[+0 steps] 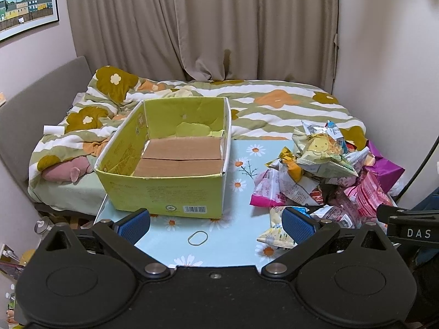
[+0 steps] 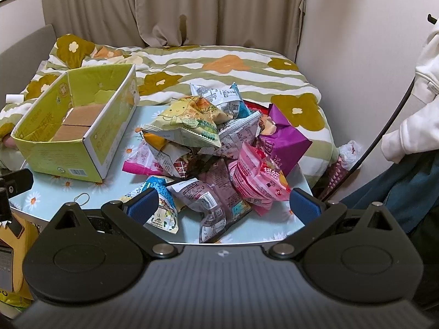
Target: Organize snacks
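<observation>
The left hand-held gripper (image 1: pixel 216 223) hangs released over the near edge of the desk (image 1: pixel 244 192), its blue pads spread wide and grasping nothing. Directly ahead of it stands the box (image 1: pixel 164 192), a yellow-green carton with an open top and only its bare cardboard floor showing inside; its near wall lies just beyond the left pad. A rubber band (image 1: pixel 197 238) lies on the desk between the two pads, untouched. The pile of snack packets (image 1: pixel 323 170) sits to the right of the box, with its nearest packets just beside the right pad. The right hand-held gripper (image 2: pixel 223 205) is likewise released and empty, facing the same pile (image 2: pixel 214 148) head-on. A mauve packet (image 2: pixel 216 205) lies between its pads without contact on either side, and a blue-and-yellow packet (image 2: pixel 162 208) lies partly behind the left pad. From this view the box (image 2: pixel 68 148) stands to the left of the pile. A bed (image 2: pixel 219 65) with a flowered quilt lies behind the desk.
</observation>
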Tool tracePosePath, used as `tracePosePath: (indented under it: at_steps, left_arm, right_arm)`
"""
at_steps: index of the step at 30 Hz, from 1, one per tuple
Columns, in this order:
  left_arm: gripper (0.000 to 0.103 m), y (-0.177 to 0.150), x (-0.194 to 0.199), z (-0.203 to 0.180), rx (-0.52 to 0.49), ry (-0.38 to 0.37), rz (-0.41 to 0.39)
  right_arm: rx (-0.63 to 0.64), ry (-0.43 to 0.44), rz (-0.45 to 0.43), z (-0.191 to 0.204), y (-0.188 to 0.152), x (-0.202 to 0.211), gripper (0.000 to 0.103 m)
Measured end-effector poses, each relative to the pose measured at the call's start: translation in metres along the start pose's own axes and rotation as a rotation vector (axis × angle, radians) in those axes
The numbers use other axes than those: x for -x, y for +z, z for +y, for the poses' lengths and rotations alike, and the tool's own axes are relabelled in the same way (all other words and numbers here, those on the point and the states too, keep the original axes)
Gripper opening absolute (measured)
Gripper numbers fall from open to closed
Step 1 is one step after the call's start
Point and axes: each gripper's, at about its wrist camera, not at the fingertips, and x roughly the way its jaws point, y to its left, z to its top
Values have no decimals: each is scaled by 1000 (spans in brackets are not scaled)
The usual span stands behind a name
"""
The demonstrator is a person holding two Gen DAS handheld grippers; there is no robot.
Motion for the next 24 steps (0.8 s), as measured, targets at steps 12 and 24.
tracePosePath:
  at_steps: [12, 24]
  left_arm:
    - [103, 2, -2, -1, -3, 8, -7]
    - [103, 3, -3, -3, -10, 9, -11]
  right_arm:
    - [2, 2, 2, 0, 1, 1, 103]
    - [-2, 1, 7, -1, 1, -4, 103]
